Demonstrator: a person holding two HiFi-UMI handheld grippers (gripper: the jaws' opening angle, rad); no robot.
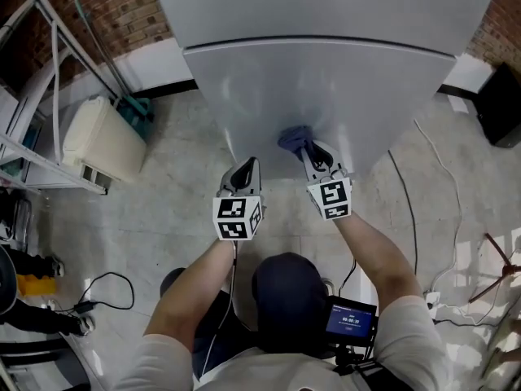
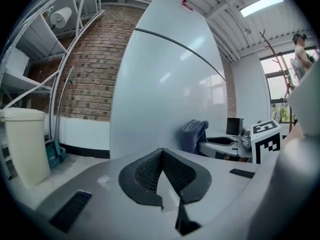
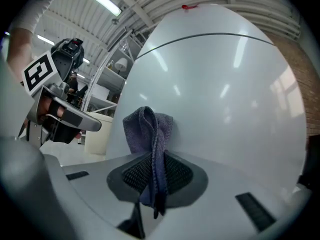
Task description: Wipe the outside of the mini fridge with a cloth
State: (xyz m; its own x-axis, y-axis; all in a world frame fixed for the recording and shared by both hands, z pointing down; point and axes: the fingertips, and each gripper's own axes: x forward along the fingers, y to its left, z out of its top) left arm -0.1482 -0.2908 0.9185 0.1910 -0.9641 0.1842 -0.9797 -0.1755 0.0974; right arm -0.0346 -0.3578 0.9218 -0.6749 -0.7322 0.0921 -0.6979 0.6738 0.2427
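Right jaws: right gripper (image 3: 152, 176) pinched the cloth (image 3: 148, 126), its folds upright.
Left jaws: left gripper (image 2: 162, 171) pressed together, empty.
Cloth position: bunched end appeared to touch the mini fridge (image 3: 225, 94) door, straight ahead of the right jaws.
Nearer arm: right; left was just beside it, off the door.
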